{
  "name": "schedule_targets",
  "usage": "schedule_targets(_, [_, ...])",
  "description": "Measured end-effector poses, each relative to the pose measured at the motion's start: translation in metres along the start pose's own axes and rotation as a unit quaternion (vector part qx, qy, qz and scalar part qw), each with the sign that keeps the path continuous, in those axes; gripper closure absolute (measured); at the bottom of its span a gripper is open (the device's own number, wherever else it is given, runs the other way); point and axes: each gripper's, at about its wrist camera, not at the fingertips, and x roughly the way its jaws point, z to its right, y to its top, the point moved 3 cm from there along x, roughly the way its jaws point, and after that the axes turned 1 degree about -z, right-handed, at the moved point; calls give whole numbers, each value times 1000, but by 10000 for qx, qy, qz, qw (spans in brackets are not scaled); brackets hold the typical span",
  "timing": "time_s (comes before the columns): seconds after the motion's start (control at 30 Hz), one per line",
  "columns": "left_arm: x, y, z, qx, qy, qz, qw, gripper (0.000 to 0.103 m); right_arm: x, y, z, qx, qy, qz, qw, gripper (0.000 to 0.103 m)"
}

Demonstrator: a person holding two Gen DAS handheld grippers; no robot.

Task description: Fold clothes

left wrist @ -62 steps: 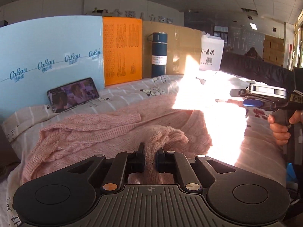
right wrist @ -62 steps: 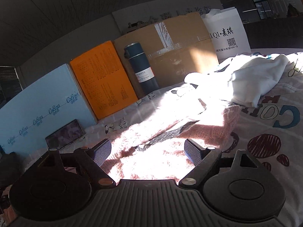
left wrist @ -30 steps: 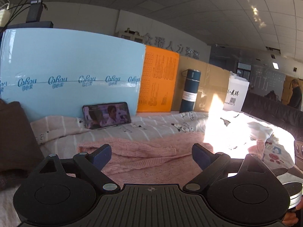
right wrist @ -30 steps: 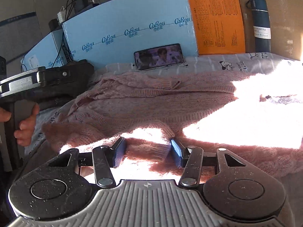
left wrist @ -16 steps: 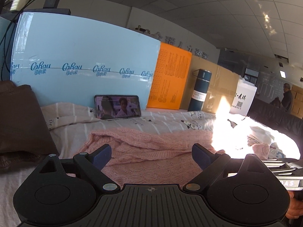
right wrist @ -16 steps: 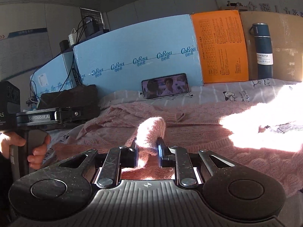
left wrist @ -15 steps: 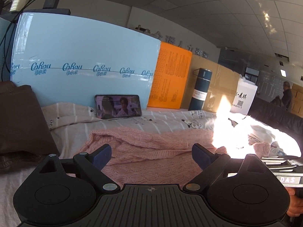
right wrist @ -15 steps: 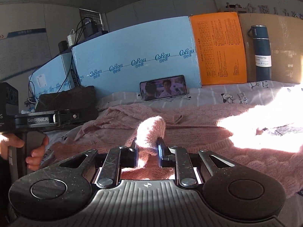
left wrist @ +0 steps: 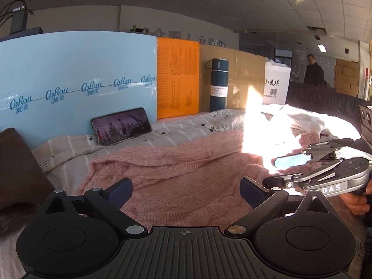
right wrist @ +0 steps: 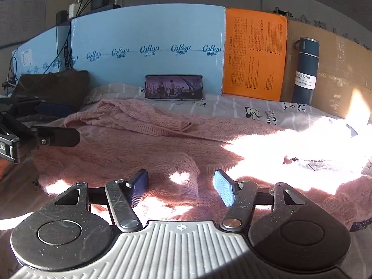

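From my left wrist camera, my left gripper (left wrist: 186, 191) stands wide apart with nothing between its fingers. The pink knit sweater (left wrist: 186, 174) lies spread on the bed (left wrist: 186, 125) straight ahead, running from 10 o'clock to 2 o'clock, with one sleeve (left wrist: 167, 157) laid across the body toward 12. It is a chunky cable knit: soft, limp, light, and sure to sag and stretch wherever I lift it. The ribbed hems and cuffs look the firmest places to pinch. My right gripper (left wrist: 293, 167) shows at 3 o'clock, parted and empty.

From my right wrist camera, my right gripper (right wrist: 181, 189) is also spread with nothing held; a folded-over sleeve end (right wrist: 181, 174) lies just ahead between the fingers, apparently not touching them. The sweater fills the view from 9 to 3, and at 2 o'clock sun glare washes it out, so I cannot tell how that side lies. My left gripper sits at 9 o'clock. For a fold I judge two spaced holds along an edge best, since one pinch would only bunch the knit.
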Motion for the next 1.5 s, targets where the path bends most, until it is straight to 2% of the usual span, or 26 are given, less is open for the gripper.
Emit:
schedule_targets(0.17, [17, -15, 13, 657, 402, -671, 9948, 0, 5, 2, 4, -330, -208, -181, 9991, 37])
schedule_targets(0.2, [18, -14, 10, 625, 494, -688, 9944, 0, 6, 4, 6, -372, -246, -202, 9988, 35])
schedule_targets(0.33, [9, 0, -15, 105, 815, -326, 9961, 0, 13, 41, 29, 561, -147, 169, 9982, 33])
schedule_targets(0.4, [4, 8, -28, -156, 975, -145, 9950, 0, 31, 61, 40, 1193, 111, 118, 9927, 33])
schedule_targets(0.5, [0, 24, -49, -649, 1253, 58, 9900, 0, 68, 72, 39, 1524, 419, -272, 9871, 36])
schedule_targets(0.57, [4, 38, -59, -759, 1381, 104, 9875, 0, 94, 78, 37, 1671, 586, -561, 9826, 37])
schedule_targets(0.63, [12, 50, -66, -780, 1506, 132, 9854, 0, 115, 69, 36, 1841, 544, -700, 9789, 38])
schedule_targets(0.7, [30, 60, -70, -798, 1632, 127, 9833, 0, 129, 53, 39, 2122, 622, -828, 9717, 54])
schedule_targets(0.73, [41, 63, -71, -821, 1617, 138, 9833, 0, 128, 50, 36, 2005, 607, -727, 9751, 56])
schedule_targets(0.8, [64, 66, -71, -832, 1582, 137, 9838, 0, 123, 48, 32, 1830, 680, -563, 9791, 70])
schedule_targets(0.9, [90, 53, -70, -704, 1537, -97, 9855, 0, 113, 50, 29, 1717, 910, -368, 9803, 83])
schedule_targets(1.0, [98, 37, -72, -525, 1421, -441, 9875, 0, 103, 54, 33, 1751, 1082, -227, 9783, 85])
schedule_targets(1.07, [100, 32, -75, -487, 1481, -519, 9864, 0, 97, 56, 35, 1760, 1055, -144, 9786, 85])
schedule_targets(1.13, [102, 31, -79, -540, 1569, -601, 9843, 0, 97, 56, 34, 1558, 757, -122, 9848, 85])
schedule_targets(1.23, [111, 23, -82, -479, 1750, -929, 9790, 0, 105, 51, 34, 1343, 375, -308, 9897, 81])
schedule_targets(1.3, [118, 18, -82, -346, 1845, -1186, 9750, 0, 108, 49, 32, 1240, 242, -373, 9913, 64])
schedule_targets(1.37, [119, 16, -81, -277, 1880, -1244, 9739, 0, 108, 48, 32, 1211, 174, -378, 9918, 58])
schedule_targets(1.43, [111, 20, -80, -280, 1894, -1066, 9757, 0, 107, 49, 36, 1292, 194, -346, 9908, 54])
schedule_targets(1.5, [99, 27, -79, -337, 1880, -776, 9785, 0, 101, 51, 39, 1411, 252, -193, 9895, 42])
